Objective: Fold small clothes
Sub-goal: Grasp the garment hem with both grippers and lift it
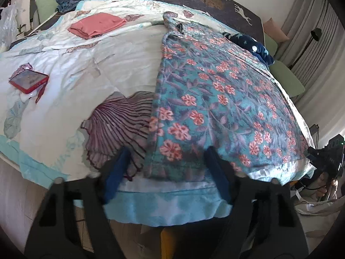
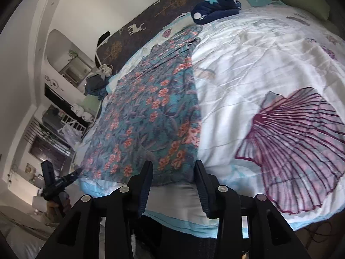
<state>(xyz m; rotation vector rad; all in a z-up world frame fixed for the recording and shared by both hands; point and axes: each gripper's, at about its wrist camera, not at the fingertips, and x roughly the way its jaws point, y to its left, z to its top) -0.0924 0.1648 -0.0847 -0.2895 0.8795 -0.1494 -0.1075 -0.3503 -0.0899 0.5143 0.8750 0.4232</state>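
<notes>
Quilt [image 1: 120,64] spread over the bed. Floral dress [image 1: 215,99] laid flat and lengthwise on it, hem at the near edge. Both grippers are held wide open, empty, at the hem: left gripper [image 1: 166,168] by one corner, right gripper [image 2: 173,172] by the other. Corners should be pinched squarely, hem kept taut, then carried toward the neckline. No containers are seen.
</notes>
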